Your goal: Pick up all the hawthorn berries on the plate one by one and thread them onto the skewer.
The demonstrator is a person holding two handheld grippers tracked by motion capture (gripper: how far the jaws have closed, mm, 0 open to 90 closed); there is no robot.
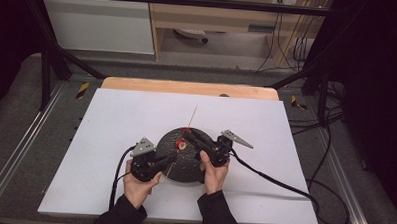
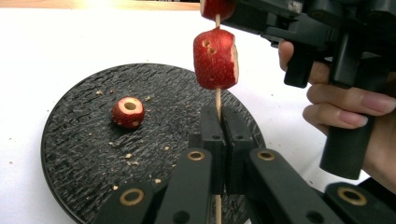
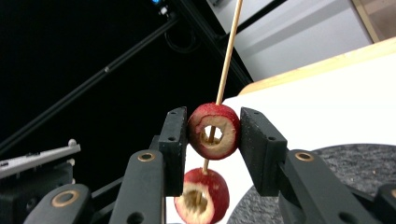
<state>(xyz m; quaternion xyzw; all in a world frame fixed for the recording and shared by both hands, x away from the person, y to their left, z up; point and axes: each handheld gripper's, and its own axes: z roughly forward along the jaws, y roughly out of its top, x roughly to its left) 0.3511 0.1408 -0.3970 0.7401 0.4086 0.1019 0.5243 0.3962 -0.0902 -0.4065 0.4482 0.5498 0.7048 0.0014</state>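
A thin wooden skewer (image 2: 217, 98) stands up between the jaws of my left gripper (image 2: 218, 117), which is shut on its lower part over the dark round plate (image 2: 79, 154). Two cored red fruit pieces are threaded on it. The lower piece (image 2: 215, 58) hangs free on the stick. My right gripper (image 3: 215, 133) is shut on the upper piece (image 3: 200, 122), with the skewer (image 3: 229, 51) running through its hole. A third cored red piece (image 2: 127, 112) lies loose on the plate. In the high view the left gripper (image 1: 169, 160) and right gripper (image 1: 186, 135) meet above the plate (image 1: 184, 174).
The plate sits on a white board (image 1: 111, 124) over a wooden table (image 1: 187, 86). Crumbs are scattered on the plate. Black cables (image 1: 274, 177) trail from both grippers across the board. A hand (image 2: 345, 107) holds the right gripper close by.
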